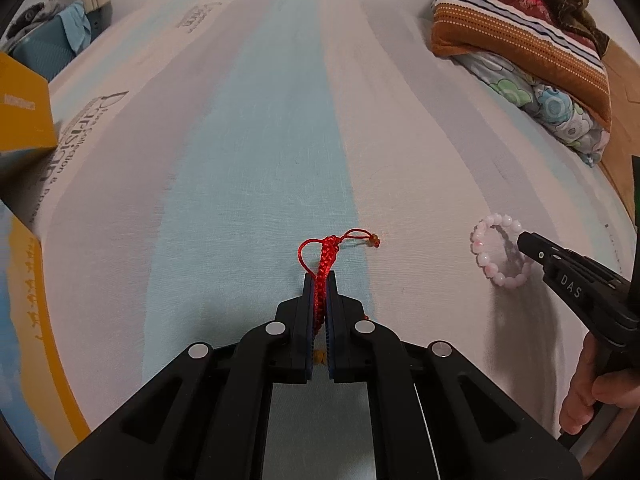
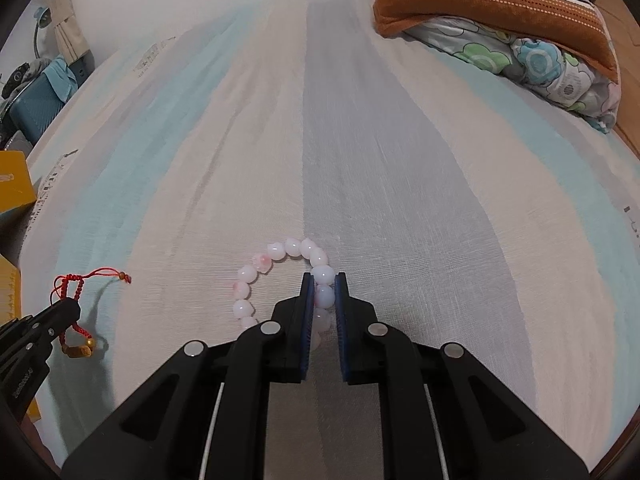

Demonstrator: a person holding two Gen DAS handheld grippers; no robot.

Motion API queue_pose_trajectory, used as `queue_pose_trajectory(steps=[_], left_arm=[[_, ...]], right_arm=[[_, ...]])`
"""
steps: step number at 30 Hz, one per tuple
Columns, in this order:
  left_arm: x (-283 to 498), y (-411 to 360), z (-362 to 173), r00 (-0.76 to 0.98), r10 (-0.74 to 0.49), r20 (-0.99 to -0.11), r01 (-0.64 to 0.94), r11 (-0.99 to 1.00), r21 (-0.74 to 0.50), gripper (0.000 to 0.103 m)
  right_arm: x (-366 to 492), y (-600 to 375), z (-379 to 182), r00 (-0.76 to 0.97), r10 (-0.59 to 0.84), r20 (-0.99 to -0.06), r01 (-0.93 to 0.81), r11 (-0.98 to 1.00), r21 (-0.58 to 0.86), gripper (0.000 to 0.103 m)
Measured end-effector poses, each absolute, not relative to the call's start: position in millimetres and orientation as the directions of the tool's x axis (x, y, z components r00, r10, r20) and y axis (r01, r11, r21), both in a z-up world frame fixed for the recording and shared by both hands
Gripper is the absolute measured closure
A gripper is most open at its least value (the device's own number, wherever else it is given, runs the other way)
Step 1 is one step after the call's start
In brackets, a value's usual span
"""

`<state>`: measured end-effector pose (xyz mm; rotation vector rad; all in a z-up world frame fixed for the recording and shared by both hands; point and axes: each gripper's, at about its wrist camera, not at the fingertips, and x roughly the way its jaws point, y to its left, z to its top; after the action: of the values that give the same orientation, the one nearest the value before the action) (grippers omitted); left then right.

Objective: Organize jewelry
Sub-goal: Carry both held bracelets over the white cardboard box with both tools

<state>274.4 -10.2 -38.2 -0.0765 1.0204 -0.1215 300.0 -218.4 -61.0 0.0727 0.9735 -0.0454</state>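
My left gripper (image 1: 320, 280) is shut on a red braided cord bracelet (image 1: 326, 258); its loop and small brown bead stick out past the fingertips, and a gold charm hangs below in the right wrist view (image 2: 80, 350). My right gripper (image 2: 323, 280) is shut on a pink-white bead bracelet (image 2: 276, 264), pinching its right side just above the striped bedsheet (image 2: 360, 160). In the left wrist view the bead bracelet (image 1: 486, 258) hangs from the right gripper (image 1: 524, 240) at the right.
A yellow box (image 1: 24, 112) stands at the left edge of the bed. Folded striped and floral blankets (image 1: 520, 40) lie at the far right. A teal bag (image 2: 36, 108) sits beyond the bed at the far left.
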Motion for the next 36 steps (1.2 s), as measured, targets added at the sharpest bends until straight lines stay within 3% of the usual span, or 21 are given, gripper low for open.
queue_pose_trajectory(steps=[36], left_arm=[[206,32,59,0.607,-0.077,-0.791,0.008,0.996,-0.090,0.099]], right_arm=[[252,-161,38,0.647,0.100,-0.756,-0.021,0.993,0.113,0.093]])
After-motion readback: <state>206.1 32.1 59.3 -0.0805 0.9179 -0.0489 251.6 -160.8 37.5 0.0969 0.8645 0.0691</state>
